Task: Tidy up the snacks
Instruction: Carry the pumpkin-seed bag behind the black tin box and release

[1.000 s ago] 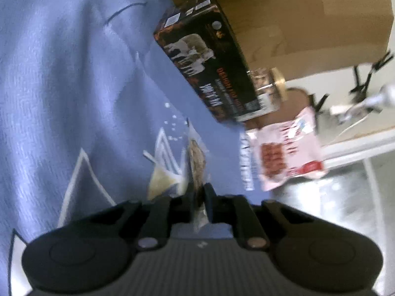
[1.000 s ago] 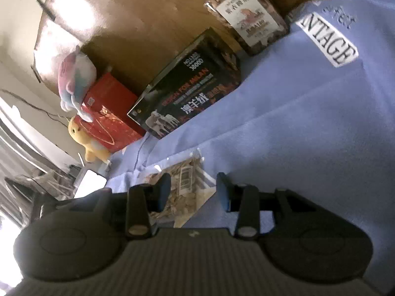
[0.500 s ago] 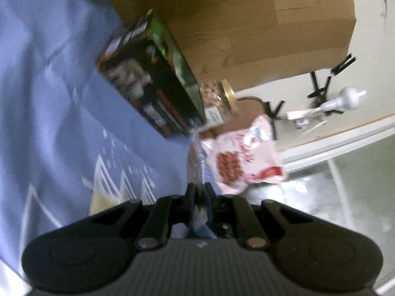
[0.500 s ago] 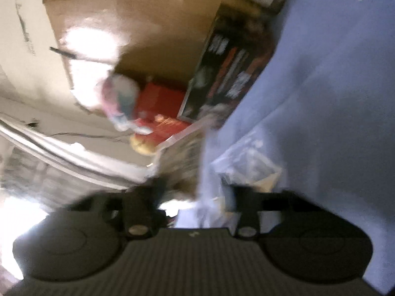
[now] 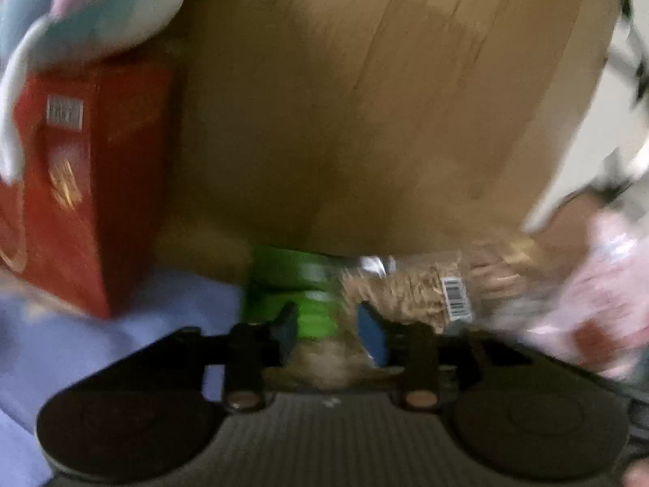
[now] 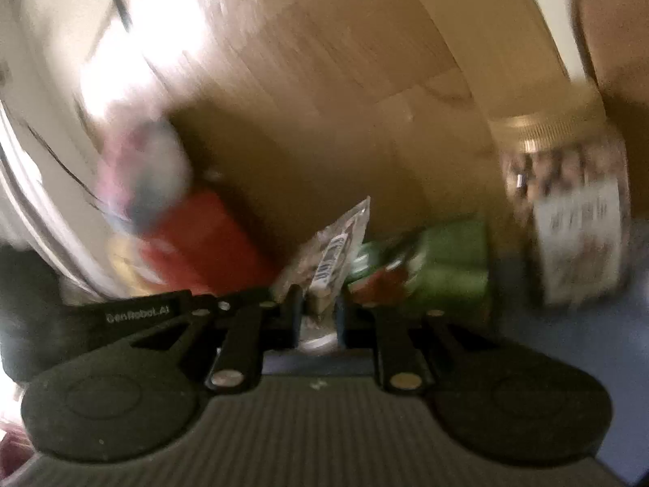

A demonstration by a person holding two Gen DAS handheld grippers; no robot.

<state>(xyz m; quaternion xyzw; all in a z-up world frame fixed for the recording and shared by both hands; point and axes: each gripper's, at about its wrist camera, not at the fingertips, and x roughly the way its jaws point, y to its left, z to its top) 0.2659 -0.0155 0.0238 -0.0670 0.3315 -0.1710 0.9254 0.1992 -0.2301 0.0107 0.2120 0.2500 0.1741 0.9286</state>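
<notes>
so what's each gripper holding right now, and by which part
Right gripper pinches a clear snack packet by its bottom edge. Left gripper is open around another packet, not gripping it.

- Left wrist view sits low over the blue cloth (image 5: 121, 324), looking level along its fingers at the wood panel (image 5: 365, 101), very near.
- Right wrist view is equally low and close, tilted.
- Both share the red box (image 5: 73, 203) (image 6: 203, 239), green box (image 5: 292, 284) (image 6: 454, 259) and panel (image 6: 344, 81).

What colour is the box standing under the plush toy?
Red box with gold print, clearest in the left wrist view.
</notes>
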